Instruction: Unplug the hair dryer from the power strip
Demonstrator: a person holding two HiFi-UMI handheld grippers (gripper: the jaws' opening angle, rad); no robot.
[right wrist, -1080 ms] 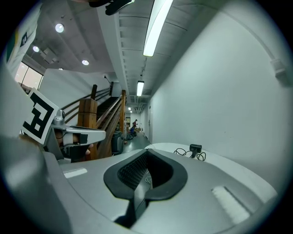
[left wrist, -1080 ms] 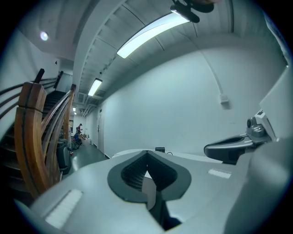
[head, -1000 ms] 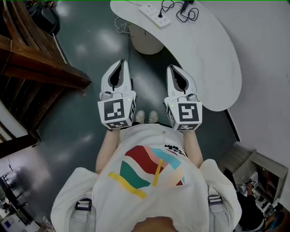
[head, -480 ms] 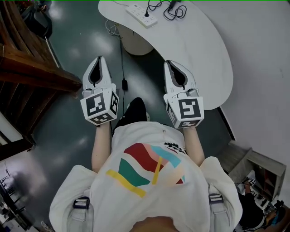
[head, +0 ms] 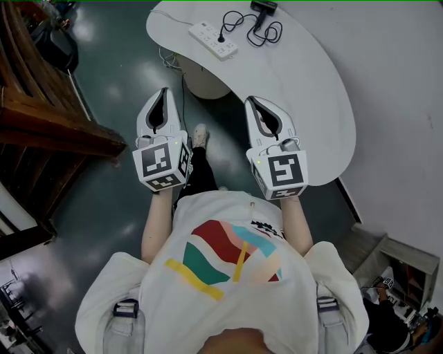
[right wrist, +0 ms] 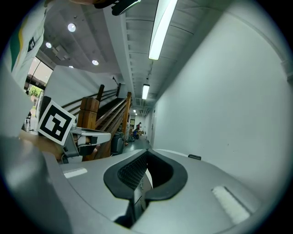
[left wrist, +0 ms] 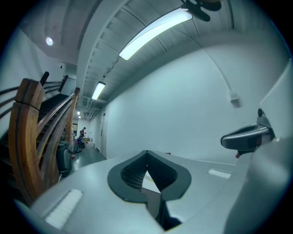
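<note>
Two grippers - left gripper (head: 164,94) and right gripper (head: 253,102) - both with jaws pressed together, gripping nothing, well apart from the strip. One white power strip (head: 213,40) lies on the curved white table (head: 311,97) with one black plug (head: 221,39) in it. One coiled black cord (head: 268,32) runs to one black hair dryer (head: 264,6) at the far edge. Strip lettering is too small to read.

Bright strip lights (left wrist: 155,29) overhead — fisheye edges dark, curved.
</note>
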